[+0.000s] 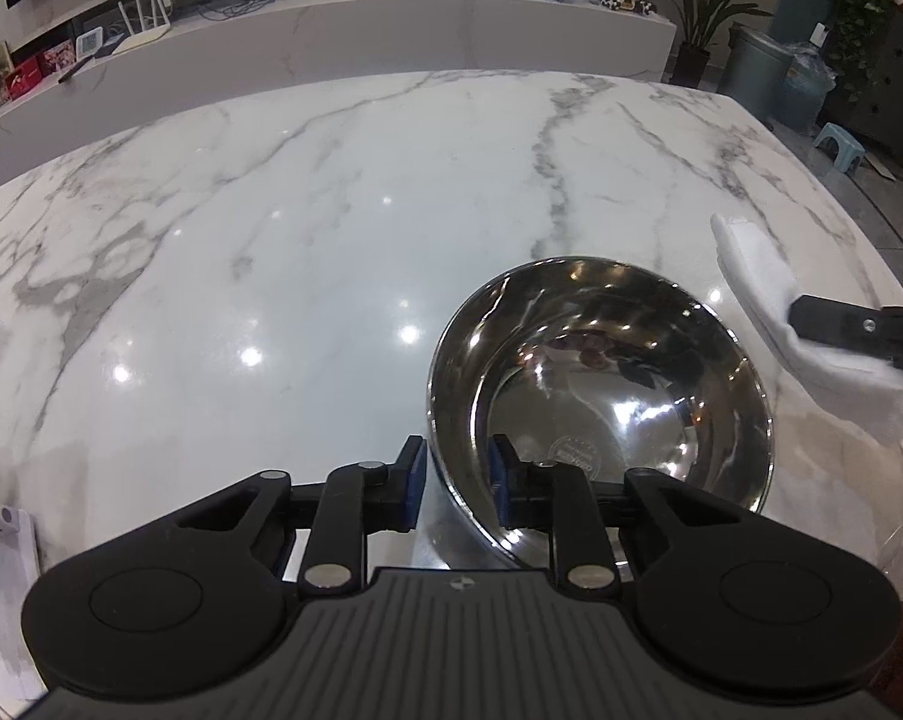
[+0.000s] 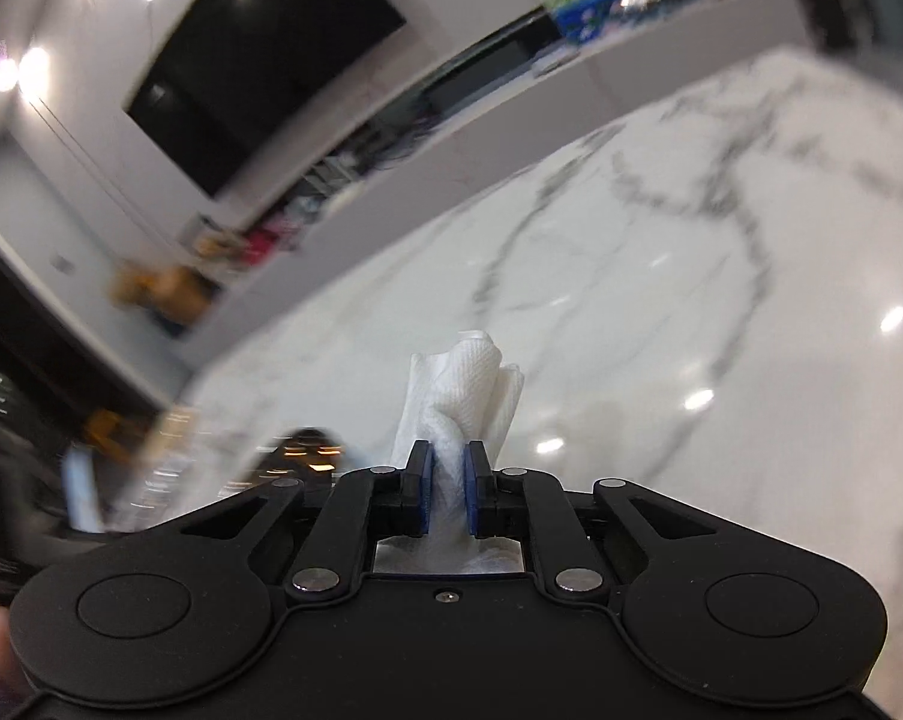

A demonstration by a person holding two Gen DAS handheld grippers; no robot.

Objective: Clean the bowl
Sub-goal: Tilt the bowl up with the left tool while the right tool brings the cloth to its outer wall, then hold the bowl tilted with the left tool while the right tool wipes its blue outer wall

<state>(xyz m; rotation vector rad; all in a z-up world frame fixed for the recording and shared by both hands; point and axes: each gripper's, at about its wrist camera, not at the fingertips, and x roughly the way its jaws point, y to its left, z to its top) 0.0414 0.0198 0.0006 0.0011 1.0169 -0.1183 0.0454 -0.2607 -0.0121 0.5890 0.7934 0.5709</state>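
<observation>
A: Left gripper (image 1: 454, 483) straddles the bowl (image 1: 601, 384) rim at 7 o'clock; can't tell if the pads bite. Right gripper (image 2: 448, 492) is clenched on the tissue (image 2: 463, 396).

B: Steel: stiff, light, slick. Hold the rim. Tissue's soft. Bowl sits on the table (image 1: 271, 240) at 4 o'clock. One of each.

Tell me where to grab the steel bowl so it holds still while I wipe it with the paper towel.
Grip the bowl by its thin near rim, coming from above with one finger inside the wall and one outside. The left gripper already straddles it this way. The curved, shiny wall offers no other flat hold, and that side leaves the far interior free for the paper towel held in the right gripper.
</observation>
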